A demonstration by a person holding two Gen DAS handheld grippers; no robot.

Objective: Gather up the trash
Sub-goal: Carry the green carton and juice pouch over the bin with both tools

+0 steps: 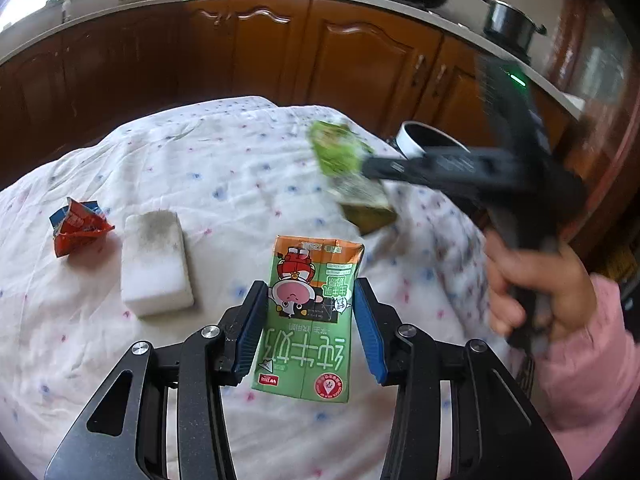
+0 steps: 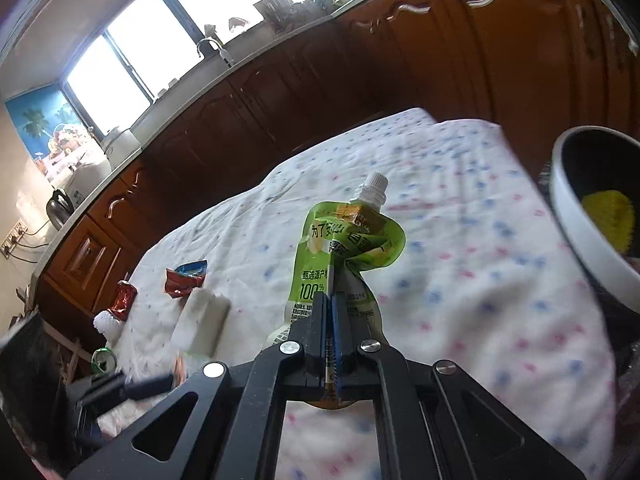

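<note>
A green and orange milk carton (image 1: 308, 320) sits between the blue pads of my left gripper (image 1: 310, 282), which is shut on its sides above the flowered cloth (image 1: 224, 184). My right gripper (image 2: 330, 296) is shut on the lower part of a crumpled green drink pouch (image 2: 344, 240) with a white screw cap, and holds it up over the cloth. In the left wrist view the right gripper (image 1: 366, 166) appears blurred at the right with the pouch (image 1: 336, 152), held by a hand (image 1: 532, 292) in a pink sleeve. A crumpled red wrapper (image 1: 78, 226) lies at the left.
A white foam block (image 1: 156, 260) lies beside the wrapper. A round white container with a dark inside (image 2: 580, 240) stands at the table's right edge, with something yellow (image 2: 608, 216) in it. A green can (image 2: 104, 360) and a red foil piece (image 2: 124, 300) are at the left edge. Wooden cabinets (image 1: 360, 60) stand behind.
</note>
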